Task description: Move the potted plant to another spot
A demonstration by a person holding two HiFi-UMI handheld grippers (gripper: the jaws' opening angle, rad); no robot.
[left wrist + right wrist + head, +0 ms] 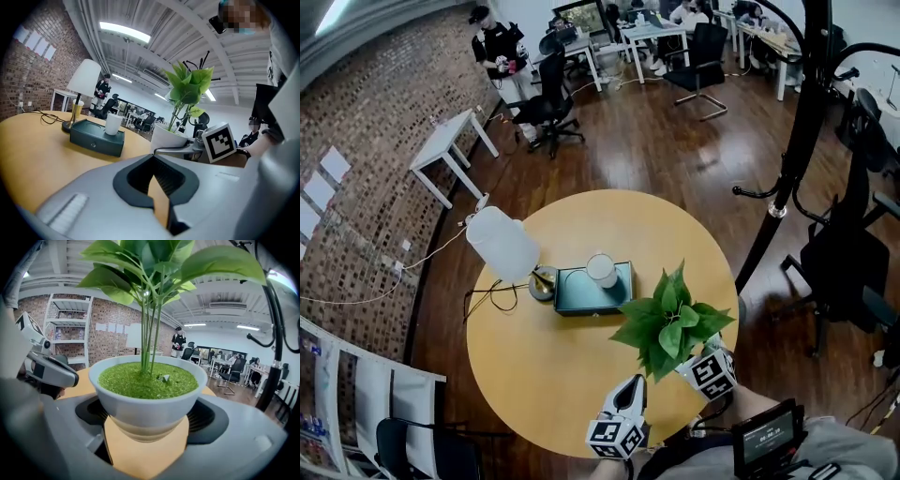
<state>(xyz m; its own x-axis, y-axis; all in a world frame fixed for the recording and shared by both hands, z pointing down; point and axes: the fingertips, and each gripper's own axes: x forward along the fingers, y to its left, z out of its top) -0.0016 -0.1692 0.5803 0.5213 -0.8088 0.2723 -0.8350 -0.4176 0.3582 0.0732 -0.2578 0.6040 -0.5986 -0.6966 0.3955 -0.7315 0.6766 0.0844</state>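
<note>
The potted plant [673, 323], green leaves in a white bowl-shaped pot [147, 404], stands at the right front of the round yellow table [534, 375]. Its leaves hide the pot in the head view. My right gripper [147, 439] has a jaw on either side of the pot, pads against its lower wall, shut on it. The left gripper view shows the same plant [187, 86] to its right. My left gripper [628, 389] hovers over the table's front edge, left of the plant, jaws together with only a thin sliver of table between them and nothing held.
A white-shaded lamp [502, 242] stands at the table's left, beside a dark green box [592, 289] carrying a white cup [602, 269]. A black coat stand [797, 122] rises to the right of the table, with office chairs behind it. A person stands far off.
</note>
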